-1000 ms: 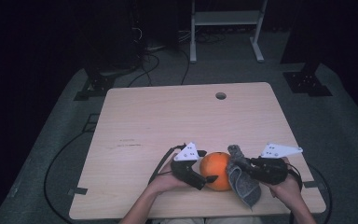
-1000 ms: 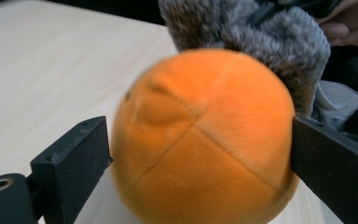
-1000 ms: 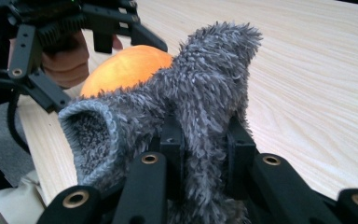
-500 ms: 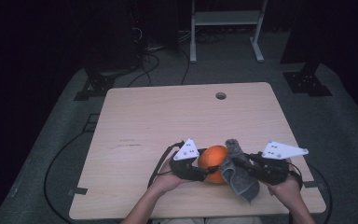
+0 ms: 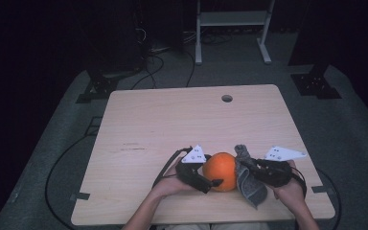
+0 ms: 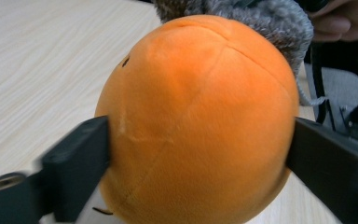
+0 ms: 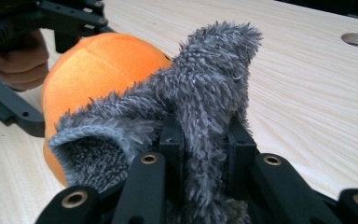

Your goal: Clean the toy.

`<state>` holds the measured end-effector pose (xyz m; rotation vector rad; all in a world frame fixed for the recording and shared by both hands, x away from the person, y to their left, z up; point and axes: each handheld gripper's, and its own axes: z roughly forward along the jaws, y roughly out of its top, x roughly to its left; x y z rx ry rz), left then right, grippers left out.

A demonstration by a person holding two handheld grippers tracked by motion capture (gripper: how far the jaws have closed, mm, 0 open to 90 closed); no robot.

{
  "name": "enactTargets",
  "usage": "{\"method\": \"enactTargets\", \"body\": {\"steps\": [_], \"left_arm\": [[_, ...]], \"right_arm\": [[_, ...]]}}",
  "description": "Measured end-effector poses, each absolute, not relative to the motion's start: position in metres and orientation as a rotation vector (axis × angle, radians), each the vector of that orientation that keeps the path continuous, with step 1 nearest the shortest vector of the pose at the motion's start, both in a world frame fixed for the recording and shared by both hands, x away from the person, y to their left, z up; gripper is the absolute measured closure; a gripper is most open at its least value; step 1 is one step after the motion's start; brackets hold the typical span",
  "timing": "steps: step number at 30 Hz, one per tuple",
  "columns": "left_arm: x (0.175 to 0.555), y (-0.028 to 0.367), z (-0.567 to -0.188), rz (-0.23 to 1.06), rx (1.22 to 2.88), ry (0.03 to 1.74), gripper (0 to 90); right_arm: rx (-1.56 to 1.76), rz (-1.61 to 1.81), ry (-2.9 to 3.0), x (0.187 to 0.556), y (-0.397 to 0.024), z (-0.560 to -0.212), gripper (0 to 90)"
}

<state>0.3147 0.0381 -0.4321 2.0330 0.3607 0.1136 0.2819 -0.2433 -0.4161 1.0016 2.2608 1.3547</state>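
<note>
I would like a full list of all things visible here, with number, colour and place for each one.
plush ball: one, orange, near edge of the table, between the two grippers
fuzzy cloth: one, grey, against the ball's right side
table: one, light wood, centre of the high view
round hole: one, in the table's far edge
metal stand: one, pale grey, on the floor behind the table
cables: several, black, on the floor
left gripper: one, black, jaws on either side of the ball, having just been opening
right gripper: one, black, clamped on the cloth
hands: two, at the near edge
</note>
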Motion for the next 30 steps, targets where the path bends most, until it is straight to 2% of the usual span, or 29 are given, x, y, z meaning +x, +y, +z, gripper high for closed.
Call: {"method": "enactTargets", "body": {"steps": [4, 7, 11, 15, 18, 22, 23, 27, 30], "left_arm": [[0.311, 0.041, -0.426, 0.143, 2.012, 0.368, 30.3], [0.309, 0.042, -0.418, 0.179, 2.008, 0.394, 33.1], [0.306, 0.039, -0.414, 0.167, 2.031, 0.391, 33.5], [0.304, 0.038, -0.417, 0.091, 2.074, 0.345, 31.0], [0.305, 0.041, -0.419, 0.045, 2.06, 0.278, 23.9], [0.311, 0.037, -0.428, 0.131, 2.098, 0.322, 9.7], [0.311, 0.036, -0.432, 0.102, 2.088, 0.326, 10.2], [0.308, 0.036, -0.434, 0.151, 2.073, 0.31, 25.8], [0.306, 0.035, -0.435, 0.159, 2.08, 0.317, 28.8]], "right_arm": [[1.016, 1.355, 2.238, 0.28, -0.244, -0.416, 72.8], [0.997, 1.408, 2.193, 0.276, -0.247, -0.404, 73.0], [0.891, 1.481, 2.194, 0.266, -0.235, -0.389, 72.9], [0.898, 1.409, 2.226, 0.269, -0.229, -0.398, 72.5], [0.932, 1.387, 2.221, 0.272, -0.236, -0.404, 72.5], [0.97, 1.396, 2.214, 0.276, -0.243, -0.408, 72.6], [0.97, 1.397, 2.22, 0.276, -0.243, -0.408, 72.6], [0.935, 1.348, 2.229, 0.272, -0.239, -0.402, 73.3], [0.85, 1.351, 2.236, 0.262, -0.228, -0.39, 73.4]]}}
